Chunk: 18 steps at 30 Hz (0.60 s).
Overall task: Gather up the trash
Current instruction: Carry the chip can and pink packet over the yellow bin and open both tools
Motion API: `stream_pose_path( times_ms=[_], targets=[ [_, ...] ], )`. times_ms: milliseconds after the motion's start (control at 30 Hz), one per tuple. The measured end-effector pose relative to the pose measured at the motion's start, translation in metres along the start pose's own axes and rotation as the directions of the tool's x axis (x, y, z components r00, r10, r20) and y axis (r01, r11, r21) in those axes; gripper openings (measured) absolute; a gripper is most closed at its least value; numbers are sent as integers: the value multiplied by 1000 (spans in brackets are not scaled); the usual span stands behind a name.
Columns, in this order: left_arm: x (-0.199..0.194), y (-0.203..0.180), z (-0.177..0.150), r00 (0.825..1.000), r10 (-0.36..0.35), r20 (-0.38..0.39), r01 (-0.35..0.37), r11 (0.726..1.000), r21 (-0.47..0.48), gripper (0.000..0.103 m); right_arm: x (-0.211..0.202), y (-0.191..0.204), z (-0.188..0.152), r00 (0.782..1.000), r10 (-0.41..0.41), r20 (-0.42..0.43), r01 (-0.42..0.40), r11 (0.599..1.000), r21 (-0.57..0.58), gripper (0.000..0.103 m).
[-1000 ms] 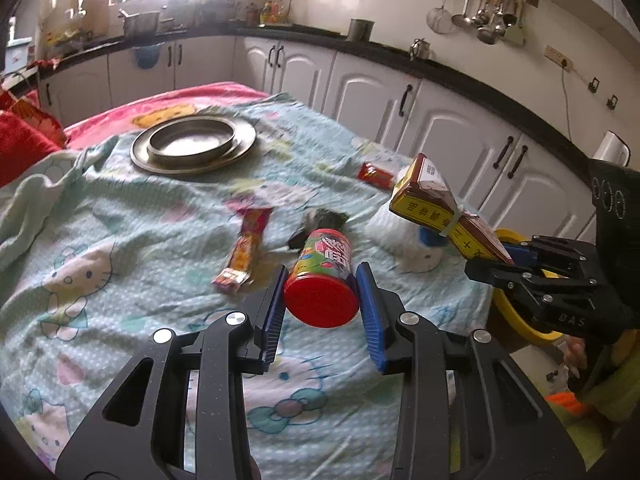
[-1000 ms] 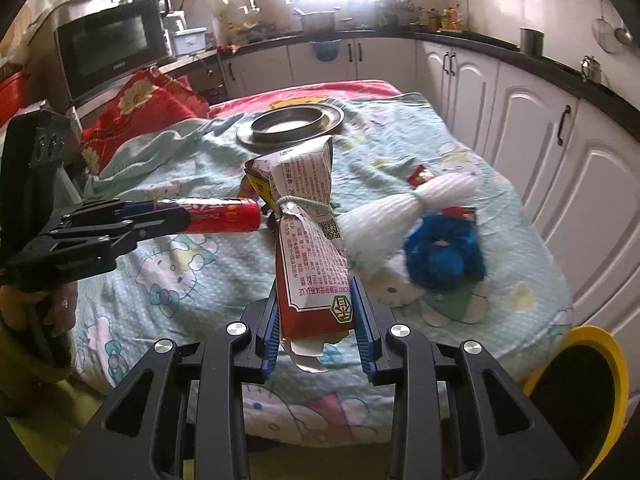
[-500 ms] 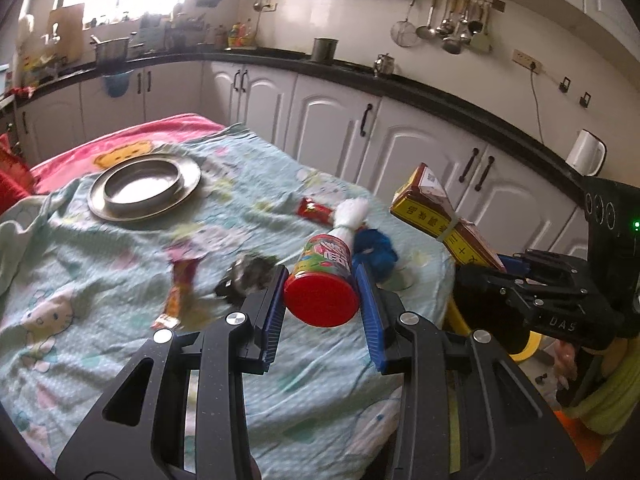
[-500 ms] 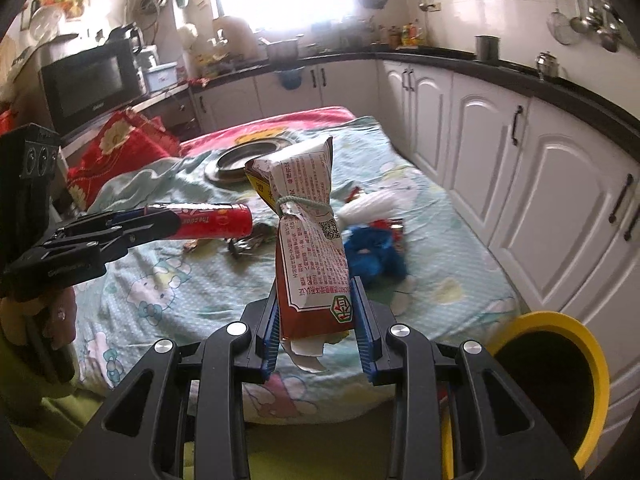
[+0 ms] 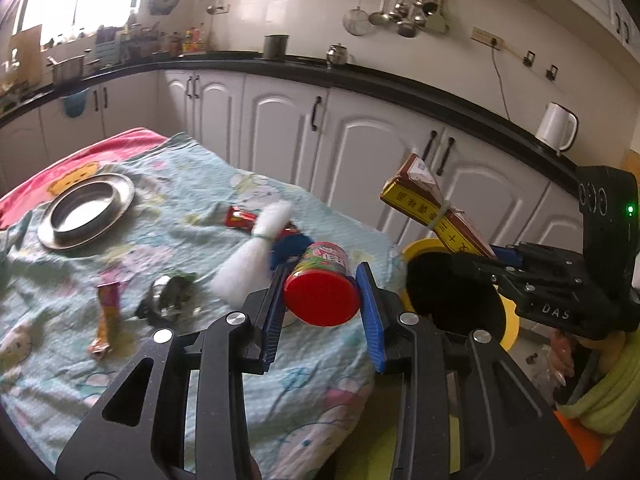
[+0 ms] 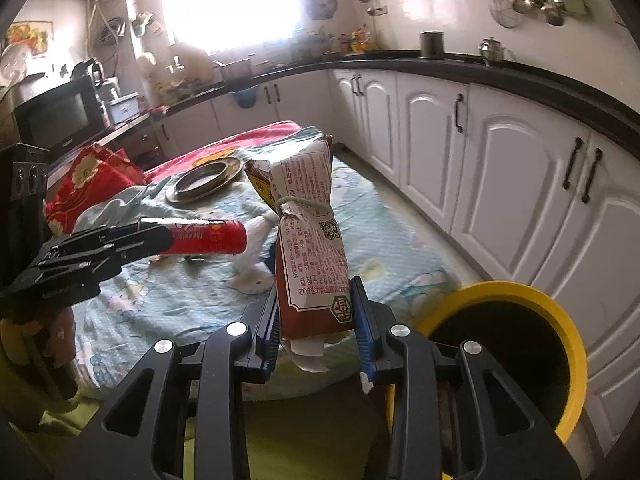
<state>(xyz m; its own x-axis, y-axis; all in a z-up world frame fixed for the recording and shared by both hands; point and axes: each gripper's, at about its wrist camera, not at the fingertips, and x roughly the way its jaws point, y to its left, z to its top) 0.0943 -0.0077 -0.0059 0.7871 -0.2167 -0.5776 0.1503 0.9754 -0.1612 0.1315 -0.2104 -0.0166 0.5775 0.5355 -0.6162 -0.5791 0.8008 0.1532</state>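
- Left wrist view: the left hand-held gripper is clamped on a small can with a red end cap and a green-and-pink printed label, lying on its side between the blue pads, red end toward the camera, above the edge of the bed.
- Right wrist view: the right hand-held gripper grasps a red-and-white printed carton by its lower end; the carton stands upright, cinched at the neck with a green band, its torn bottom flap hanging below the pads.
- A yellow-rimmed bin with a dark inside stands on the floor just right of the carton, beside the bed; in the left view the right gripper hides much of it.
- On the patterned bed cover lie a steel plate, an orange snack wrapper, a crumpled dark wrapper, a small red packet and a white-and-blue bundle.
- The bundle is motion-blurred, so its make cannot be told; the can's label text is too small to read.
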Motion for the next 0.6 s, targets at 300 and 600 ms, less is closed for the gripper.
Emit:
stream_pose_path(
  times_ms=[300,600],
  targets=[
    [18,-30,2,998,-54,-19,55,997,47,27,-18,-32,-10,999,-50,20,48,995,82,30],
    [35,-60,4,994,-103,-32,105,990,94,27,-31,-63,-21,994,-102,28,96,981,168,30]
  ],
)
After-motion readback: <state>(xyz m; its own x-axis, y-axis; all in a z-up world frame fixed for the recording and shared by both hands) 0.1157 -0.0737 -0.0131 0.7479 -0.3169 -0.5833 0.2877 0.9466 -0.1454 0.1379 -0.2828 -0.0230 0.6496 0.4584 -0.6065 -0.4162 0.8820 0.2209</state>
